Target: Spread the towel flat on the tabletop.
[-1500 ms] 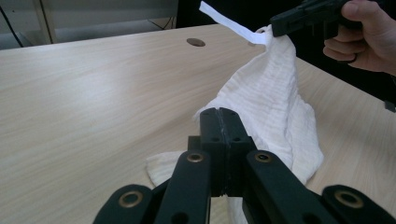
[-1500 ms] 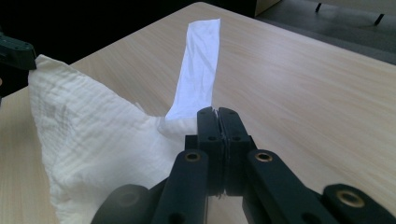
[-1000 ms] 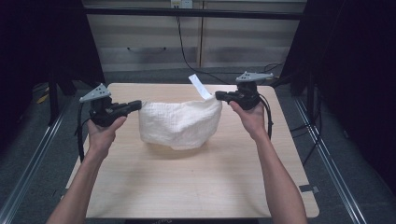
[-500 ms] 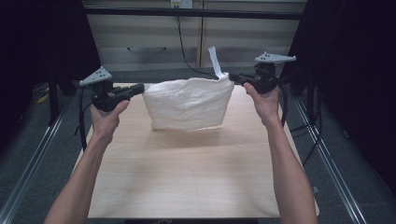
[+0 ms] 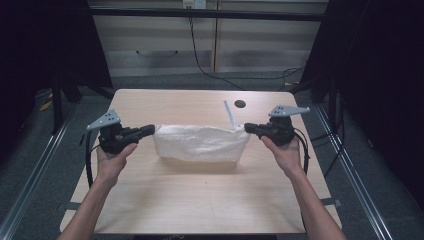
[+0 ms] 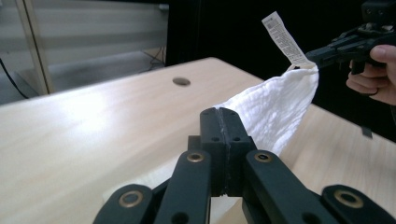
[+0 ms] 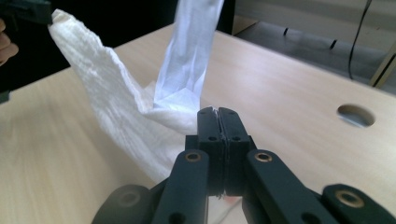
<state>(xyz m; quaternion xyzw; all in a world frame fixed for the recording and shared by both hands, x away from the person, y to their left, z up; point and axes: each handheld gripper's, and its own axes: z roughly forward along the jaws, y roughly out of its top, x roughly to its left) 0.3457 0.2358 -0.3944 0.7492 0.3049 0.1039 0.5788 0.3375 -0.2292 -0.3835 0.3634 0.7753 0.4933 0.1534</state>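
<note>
The white cloth (image 5: 201,142) hangs stretched between the two grippers, its long axis running left to right across the worktop (image 5: 200,200), its lower edge resting on the wood near the middle; the left gripper (image 5: 148,131) is clenched on the cloth's left corner and the right gripper (image 5: 248,128) on the right corner, beside the care label (image 5: 229,114) that stands up from it. Both hands sit equally near, one at each end; judging by this, any lowering or folding turns on keeping that taut line level.

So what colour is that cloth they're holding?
White, with a crinkled weave; the cloth shows best in the left gripper view.
</note>
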